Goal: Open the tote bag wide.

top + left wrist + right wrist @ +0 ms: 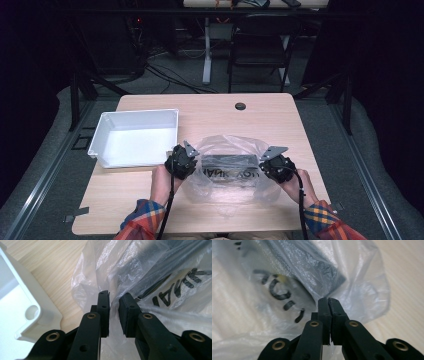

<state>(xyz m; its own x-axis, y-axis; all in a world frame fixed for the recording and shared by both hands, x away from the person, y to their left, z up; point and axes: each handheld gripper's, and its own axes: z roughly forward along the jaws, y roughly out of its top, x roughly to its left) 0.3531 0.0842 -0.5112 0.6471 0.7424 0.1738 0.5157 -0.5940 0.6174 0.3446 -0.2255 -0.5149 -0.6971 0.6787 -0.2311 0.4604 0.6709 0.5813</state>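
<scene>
Crinkled clear plastic bag [227,170] with black lettering, dark box [227,161] inside, edges pinched by left claw [189,161] and right claw [266,163].

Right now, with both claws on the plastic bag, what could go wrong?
1. The right claw is shut on thin film of the bag; pulling hard may tear it.
2. The left claw has film between jaws that stand slightly apart, so it might slip out.
3. The dark box inside could slide and drag the bag toward the white bin.

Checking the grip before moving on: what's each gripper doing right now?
Left gripper: jaws nearly closed, pinching the plastic bag.
Right gripper: shut on the bag's edge.
</scene>
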